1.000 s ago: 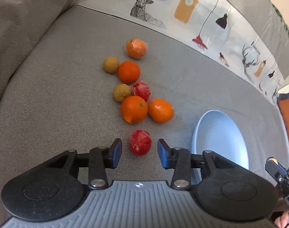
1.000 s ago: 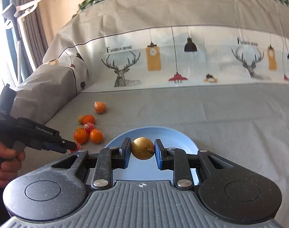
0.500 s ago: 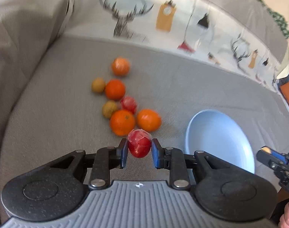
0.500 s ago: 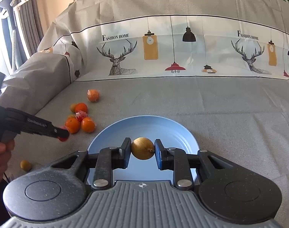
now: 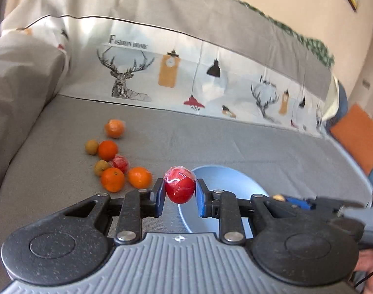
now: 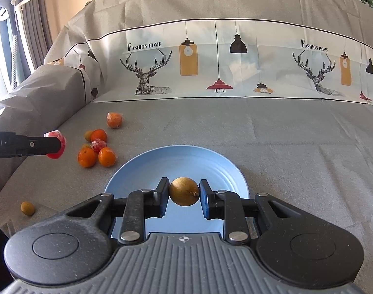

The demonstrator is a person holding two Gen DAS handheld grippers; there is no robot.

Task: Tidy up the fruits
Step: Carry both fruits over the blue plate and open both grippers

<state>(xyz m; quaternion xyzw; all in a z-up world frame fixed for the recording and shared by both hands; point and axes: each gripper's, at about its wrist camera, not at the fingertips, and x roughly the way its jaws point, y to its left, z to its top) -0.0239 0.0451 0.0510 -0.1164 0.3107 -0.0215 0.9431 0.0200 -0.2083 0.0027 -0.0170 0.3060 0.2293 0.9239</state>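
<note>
Left gripper (image 5: 180, 197), lower centre of its wrist view: jaws narrowed to the width of a round red fruit in glossy clear wrap (image 5: 179, 185), which they clamp on both sides. One second ago the jaws stood wide open around this fruit as it lay on the grey fabric sofa seat (image 5: 235, 142); half a second ago they had closed on it; now it is lifted clear of the seat and sits level with the near rim of the round pale-blue plate (image 5: 225, 178), right of centre. The pick is therefore judged complete and the carry to the plate under way.

Right gripper (image 6: 184, 197), lower centre of its own view: jaws likewise drawn in on a small round golden-brown fruit with a short stem (image 6: 184, 194), held above the plate's bare inner surface (image 6: 186, 161). This grasp is unchanged over the past second; release is judged not yet made.

Remaining fruit: a loose cluster of round oranges (image 5: 113, 179), small tan fruits and a second wrapped red fruit (image 5: 120, 163), left of centre on the seat, well apart from the plate. One small tan fruit (image 6: 27, 208) lies alone at lower left of the right wrist view.
</note>
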